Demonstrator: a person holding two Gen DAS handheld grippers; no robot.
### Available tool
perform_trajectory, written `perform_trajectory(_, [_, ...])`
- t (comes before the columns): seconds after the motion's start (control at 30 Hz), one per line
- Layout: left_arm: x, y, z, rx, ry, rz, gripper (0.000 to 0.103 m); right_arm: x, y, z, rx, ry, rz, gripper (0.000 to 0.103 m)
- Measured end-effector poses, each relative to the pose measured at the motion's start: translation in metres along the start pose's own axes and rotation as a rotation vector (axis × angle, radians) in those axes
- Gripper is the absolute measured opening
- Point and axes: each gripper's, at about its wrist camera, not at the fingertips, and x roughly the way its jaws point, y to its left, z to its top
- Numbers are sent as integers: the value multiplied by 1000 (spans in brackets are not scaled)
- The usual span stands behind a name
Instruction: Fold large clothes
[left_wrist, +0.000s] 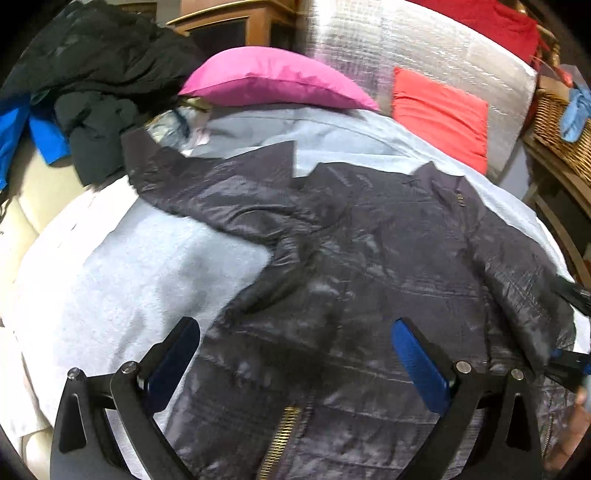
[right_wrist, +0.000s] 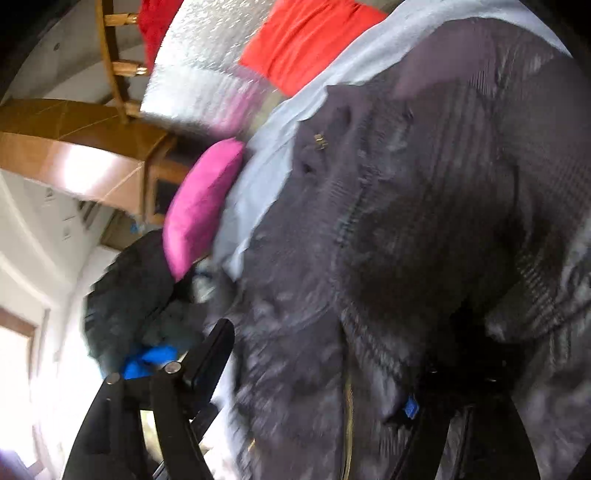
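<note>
A dark grey quilted jacket (left_wrist: 351, 266) with a brass zipper (left_wrist: 280, 435) lies spread on a pale blue sheet (left_wrist: 140, 266), one sleeve stretched to the upper left. My left gripper (left_wrist: 295, 354) is open and empty, its blue pads hovering above the jacket's lower front. The right gripper's black tip shows at the right edge of the left wrist view (left_wrist: 570, 363), at the jacket's right side. In the tilted, blurred right wrist view the jacket (right_wrist: 406, 229) fills the frame. My right gripper (right_wrist: 317, 369) stands wide open, with jacket cloth lying between its fingers and over the right finger.
A pink pillow (left_wrist: 273, 83) and a red cushion (left_wrist: 443, 114) lie at the head of the bed. A heap of black and blue clothes (left_wrist: 92, 81) sits at the upper left. A wicker basket (left_wrist: 561, 125) stands at the right, a wooden cabinet (left_wrist: 236, 22) behind.
</note>
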Motion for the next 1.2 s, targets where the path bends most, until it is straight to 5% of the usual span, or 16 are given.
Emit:
perform_trajectory(0.13, [-10,-32,0,67,-50,-68,103,-66,-9,10,-52,1,117,80])
perform_trajectory(0.27, [-25,-92,0,165,-64,-141,103,-146,-50,31,-16,-269,65,87])
perform_trajectory(0.33, [-30,-133,1,224,-60,-186,103,-160,-72,49,56,-337,-14,87])
perform_trajectory(0.43, [-28,-185,1,300,-41,-212,103,-154,-94,70,80,-336,-152,86])
perform_trajectory(0.6, [13,-251,-3,387,58,-165,103,-120,-121,81,178,-217,-133,74])
perform_trajectory(0.73, [37,-263,-1,397,92,-141,95,-113,-121,90,163,-161,-149,72])
perform_trajectory(0.8, [42,-265,-1,407,99,-151,76,-107,-125,88,153,-142,-153,66])
perform_trajectory(0.9, [46,-270,-5,434,101,-146,49,-109,-128,78,108,-105,-200,40])
perform_trajectory(1.0, [44,-257,1,398,91,-201,31,-113,-121,75,60,-121,-242,36])
perform_trajectory(1.1, [33,-227,13,320,71,-242,30,-118,-119,72,26,-121,-267,35])
perform_trajectory(1.2, [28,-178,20,265,76,-182,32,-113,-121,72,37,-114,-280,35])
